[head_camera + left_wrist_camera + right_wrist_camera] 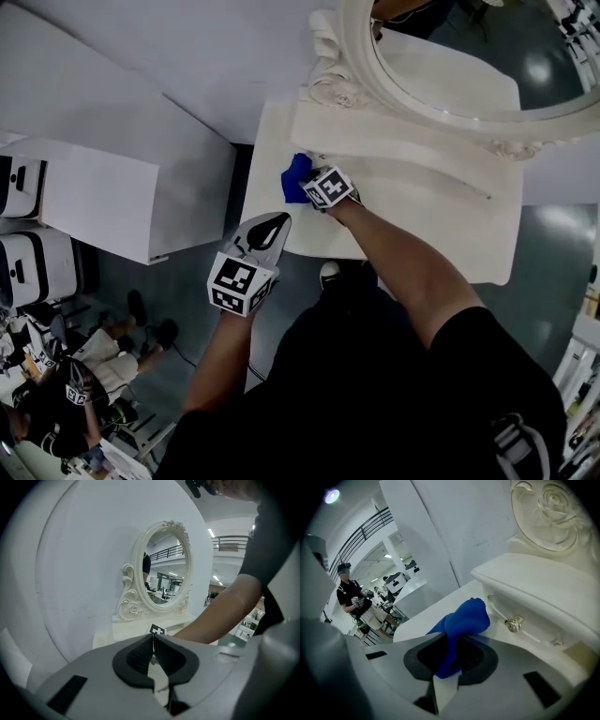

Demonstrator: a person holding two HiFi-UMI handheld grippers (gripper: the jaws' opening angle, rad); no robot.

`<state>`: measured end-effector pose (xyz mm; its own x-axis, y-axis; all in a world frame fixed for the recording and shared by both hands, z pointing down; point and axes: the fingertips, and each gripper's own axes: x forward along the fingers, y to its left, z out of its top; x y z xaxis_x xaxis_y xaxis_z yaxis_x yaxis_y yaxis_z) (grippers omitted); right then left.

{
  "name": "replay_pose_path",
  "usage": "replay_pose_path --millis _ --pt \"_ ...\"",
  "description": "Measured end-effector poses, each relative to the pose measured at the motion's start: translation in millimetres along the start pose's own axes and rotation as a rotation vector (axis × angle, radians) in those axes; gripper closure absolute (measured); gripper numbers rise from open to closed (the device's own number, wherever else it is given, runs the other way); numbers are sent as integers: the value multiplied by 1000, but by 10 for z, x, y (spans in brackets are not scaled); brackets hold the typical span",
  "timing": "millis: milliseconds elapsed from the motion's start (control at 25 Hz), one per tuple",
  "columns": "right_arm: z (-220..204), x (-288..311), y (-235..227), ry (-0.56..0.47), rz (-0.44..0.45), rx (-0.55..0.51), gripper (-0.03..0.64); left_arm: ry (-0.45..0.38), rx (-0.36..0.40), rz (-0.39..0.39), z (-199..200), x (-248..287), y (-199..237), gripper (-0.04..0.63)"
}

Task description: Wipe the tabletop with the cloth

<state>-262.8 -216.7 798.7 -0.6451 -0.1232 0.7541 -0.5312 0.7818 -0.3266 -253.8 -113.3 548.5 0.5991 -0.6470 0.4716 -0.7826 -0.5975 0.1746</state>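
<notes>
fingers (480, 658) of my right gripper (451, 645) are clamped on the blue cloth (465, 619). it runs down between the dark pads and bunches out past the tips in a thick roll. that roll rests on the cream tabletop (426, 614) of the dressing table, near its left edge and just in front of the left end of the raised drawer tier (534, 592). a small brass-coloured knob (514, 624) on the drawer front sits just beside the cloth. from the head view my right forearm (403, 262) reaches in across the front edge of the tabletop, with the marker cube (330, 186) just to the right of the cloth.

my left gripper (153, 641) is empty, its fingers (136, 658) pressed together tip to tip. it is held apart from the cloth, and in the head view its tips show over the front left corner of the tabletop; i cannot tell how high above it. it points toward the oval mirror (165, 566) in its carved cream frame, which stands on the drawer tier at the back edge against the white wall.

beyond the table's left side, well away, a person (349, 597) in a dark top stands in the open hall.
</notes>
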Motion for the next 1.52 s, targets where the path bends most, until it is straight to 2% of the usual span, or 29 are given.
replay_pose_path --millis 320,640,1040,1520 --pt "-475 -376 -422 25 -68 51 563 -20 37 -10 207 202 2 581" --pt "-991 -935 -893 15 -152 117 563 -12 86 -98 339 588 -397 581" --pt "-1704 -1724 -1503 54 -272 203 563 -1 136 -200 479 1019 -899 581" --pt "-2789 -2895 -2336 98 -444 343 563 27 191 -287 558 1395 -1296 581"
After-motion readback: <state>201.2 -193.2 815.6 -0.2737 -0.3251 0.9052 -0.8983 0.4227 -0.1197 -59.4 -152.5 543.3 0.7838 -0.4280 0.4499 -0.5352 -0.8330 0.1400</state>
